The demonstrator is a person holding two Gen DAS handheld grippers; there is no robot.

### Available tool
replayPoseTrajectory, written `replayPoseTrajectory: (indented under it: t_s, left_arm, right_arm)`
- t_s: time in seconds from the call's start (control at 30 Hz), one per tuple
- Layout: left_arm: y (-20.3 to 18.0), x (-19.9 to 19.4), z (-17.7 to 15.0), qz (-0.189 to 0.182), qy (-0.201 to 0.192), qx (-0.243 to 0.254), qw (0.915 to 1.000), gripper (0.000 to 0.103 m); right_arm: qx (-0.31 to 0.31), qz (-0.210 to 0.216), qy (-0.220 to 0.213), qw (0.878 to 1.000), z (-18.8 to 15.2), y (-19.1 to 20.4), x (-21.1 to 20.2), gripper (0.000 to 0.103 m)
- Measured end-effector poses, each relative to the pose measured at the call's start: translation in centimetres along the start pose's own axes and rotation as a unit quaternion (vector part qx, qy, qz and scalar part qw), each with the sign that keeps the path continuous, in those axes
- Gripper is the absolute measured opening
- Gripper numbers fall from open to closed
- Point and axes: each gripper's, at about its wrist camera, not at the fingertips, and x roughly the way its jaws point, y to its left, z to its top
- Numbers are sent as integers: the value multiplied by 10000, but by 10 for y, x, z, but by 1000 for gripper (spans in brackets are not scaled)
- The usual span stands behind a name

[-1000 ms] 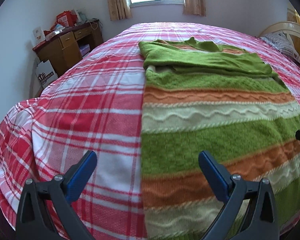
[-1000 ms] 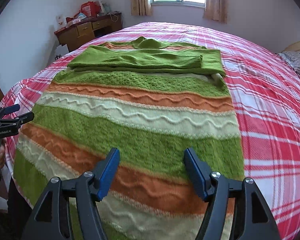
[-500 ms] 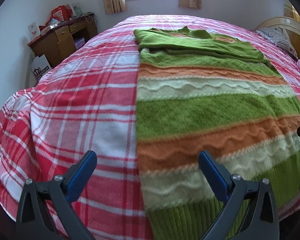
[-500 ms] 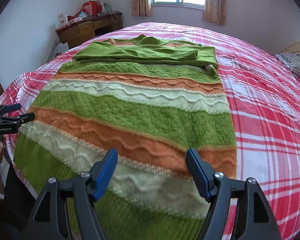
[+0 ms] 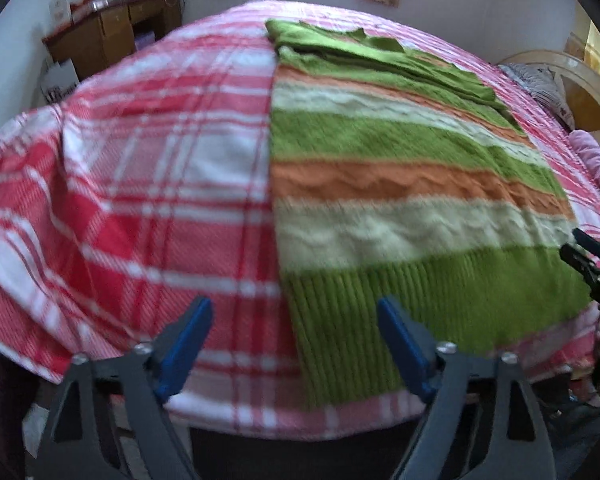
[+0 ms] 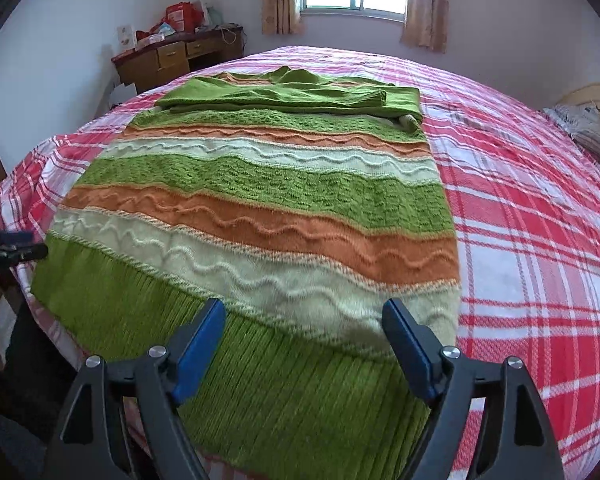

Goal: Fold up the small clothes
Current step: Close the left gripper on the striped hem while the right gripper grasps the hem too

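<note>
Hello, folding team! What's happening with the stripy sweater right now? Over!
Left tool open, empty. Right tool open, empty, over the green hem. Sweater flat on the plaid bed, sleeves folded across the top. Nothing in the way.

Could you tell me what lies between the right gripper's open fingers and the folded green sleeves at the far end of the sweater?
Only the sweater's own striped body; the right wrist view shows nothing resting on it before the sleeves.

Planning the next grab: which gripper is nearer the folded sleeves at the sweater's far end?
Neither clearly. The left gripper and right gripper both hover open at the ribbed hem, opposite the sleeves.
</note>
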Motion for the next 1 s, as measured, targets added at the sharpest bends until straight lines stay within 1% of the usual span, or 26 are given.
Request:
replayPoseTrajectory:
  t_s: [0.03, 0.1, 0.13, 0.2, 0.23, 0.27, 0.3, 0.33, 0.37, 0.43, 0.53, 0.63, 0.7, 0.77, 0.8, 0.87, 0.93, 1.0]
  left_arm:
    - [-1, 1, -3, -116, 91, -47, 9999, 73]
    - [-5, 7, -9, -313, 293, -117, 9990, 72]
    - [-7, 10, -12, -278, 344, -126, 9989, 72]
    - [-11, 10, -14, -211, 301, -60, 9993, 72]
    - [-12, 10, -15, -195, 294, -20, 9994, 69]
    - [-13, 10, -15, -181, 277, 11, 9995, 63]
    - [-14, 8, -15, -178, 241, 55, 9995, 43]
    - [-17, 6, -14, -225, 207, 151, 9994, 19]
    - [-21, 3, -14, -301, 196, 255, 9990, 13]
    - [-26, -3, -13, -283, 117, 390, 9988, 7]
    - [-23, -14, -8, -453, 13, 374, 9983, 5]
    - [-20, -24, -1, -614, -153, 325, 9975, 5]
    - [-18, -27, 2, -648, -232, 311, 9971, 5]
    - [-14, -26, 3, -717, -246, 281, 9967, 5]
    - [-14, -24, 1, -694, -229, 281, 9969, 5]
    - [-15, -16, -1, -715, -154, 269, 9970, 5]
    - [-16, -10, -4, -670, -85, 274, 9973, 5]
    - [-17, -7, -8, -629, -34, 278, 9976, 5]
  right_arm:
    - [20, 11, 10, 10000, -1, -1, -2, 81]
    - [70, 31, 4, 10000, -4, -4, -8, 81]
    - [91, 19, -36, 9999, -5, -5, -11, 81]
    - [127, -31, -119, 9998, -7, -9, -19, 81]
    - [159, -73, -185, 9997, -8, -12, -24, 81]
    - [207, -124, -247, 9994, -10, -16, -30, 81]
    - [267, -170, -287, 9991, -11, -21, -35, 81]
    - [325, -206, -310, 9988, -12, -26, -38, 81]
    - [395, -244, -330, 9984, -14, -30, -42, 81]
    - [587, -316, -335, 9972, -20, -42, -51, 81]
    - [740, -366, -286, 9962, -30, -52, -59, 81]
    - [814, -398, -109, 9958, -42, -58, -61, 81]
    - [877, -322, -4, 9956, -47, -60, -58, 80]
    - [989, -123, 68, 9950, -50, -61, -53, 70]
    - [1017, -43, 83, 9948, -50, -61, -51, 60]
    - [999, 11, 34, 9950, -50, -58, -48, 58]
    - [944, -99, 81, 9954, -51, -55, -43, 58]
    - [840, -99, 67, 9964, -51, -49, -44, 58]
